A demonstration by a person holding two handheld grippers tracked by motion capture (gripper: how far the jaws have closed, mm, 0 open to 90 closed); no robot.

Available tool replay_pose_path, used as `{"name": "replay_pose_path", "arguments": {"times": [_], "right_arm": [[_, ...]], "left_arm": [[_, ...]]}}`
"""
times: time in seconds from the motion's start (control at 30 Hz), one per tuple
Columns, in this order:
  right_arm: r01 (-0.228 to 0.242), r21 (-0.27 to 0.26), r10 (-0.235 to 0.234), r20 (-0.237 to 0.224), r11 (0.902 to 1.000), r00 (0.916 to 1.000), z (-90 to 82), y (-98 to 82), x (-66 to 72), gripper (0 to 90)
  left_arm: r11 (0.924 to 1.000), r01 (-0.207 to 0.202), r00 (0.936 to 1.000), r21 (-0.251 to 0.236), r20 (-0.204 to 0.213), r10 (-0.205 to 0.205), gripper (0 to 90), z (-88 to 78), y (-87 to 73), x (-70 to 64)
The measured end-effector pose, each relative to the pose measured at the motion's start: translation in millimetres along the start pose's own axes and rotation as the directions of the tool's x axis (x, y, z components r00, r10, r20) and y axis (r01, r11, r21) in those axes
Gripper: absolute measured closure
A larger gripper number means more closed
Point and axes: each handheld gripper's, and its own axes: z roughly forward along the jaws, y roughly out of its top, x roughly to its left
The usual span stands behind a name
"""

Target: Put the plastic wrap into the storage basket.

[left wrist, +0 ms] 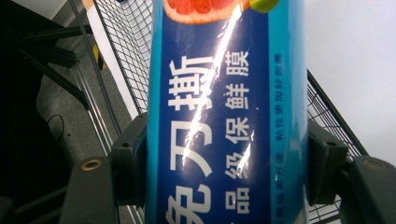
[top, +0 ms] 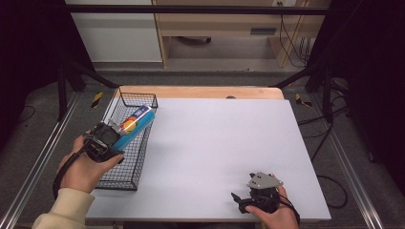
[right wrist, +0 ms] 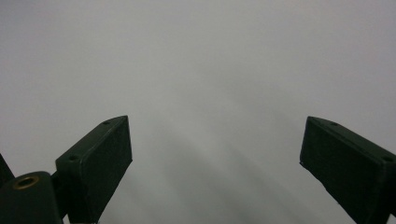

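my left gripper (top: 116, 139) clamps the blue box (top: 135, 125), long axis along the wire basket (top: 125, 180) beneath; right gripper (top: 250, 195) gapes empty.

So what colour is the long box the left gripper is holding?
The box is blue, with white writing and an orange fruit picture, clearest in the left gripper view.

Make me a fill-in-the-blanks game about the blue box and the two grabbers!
1. The left gripper is shut on the ____ box.
2. That box is held over the black wire ____.
3. The right gripper has its jaws ____.
4. Fruit pictured on the box is coloured ____.

Missing words: blue; basket; open; orange
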Motion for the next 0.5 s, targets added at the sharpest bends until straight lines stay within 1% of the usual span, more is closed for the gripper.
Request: {"name": "replay_pose_path", "arguments": {"times": [0.17,0.33,0.5], "right_arm": [[0.008,0.002,-0.008,-0.009,1.0000,0.9999,0.6,0.2,0.9,9.5],[0.011,0.009,-0.011,-0.010,0.9999,0.9999,1.7,0.5,1.6,9.4],[0.009,0.008,-0.009,-0.010,0.9999,0.9999,1.8,0.3,1.2,9.4]], "left_arm": [[0.9998,0.012,0.9999,0.013,0.001,-0.012,31.9,3.9,-3.6,-0.3],[0.9993,0.035,0.9994,0.015,0.002,-0.035,31.9,5.7,-8.7,3.3],[0.9986,0.044,0.9990,0.029,-0.002,-0.044,31.9,6.4,-10.7,4.4]]}}
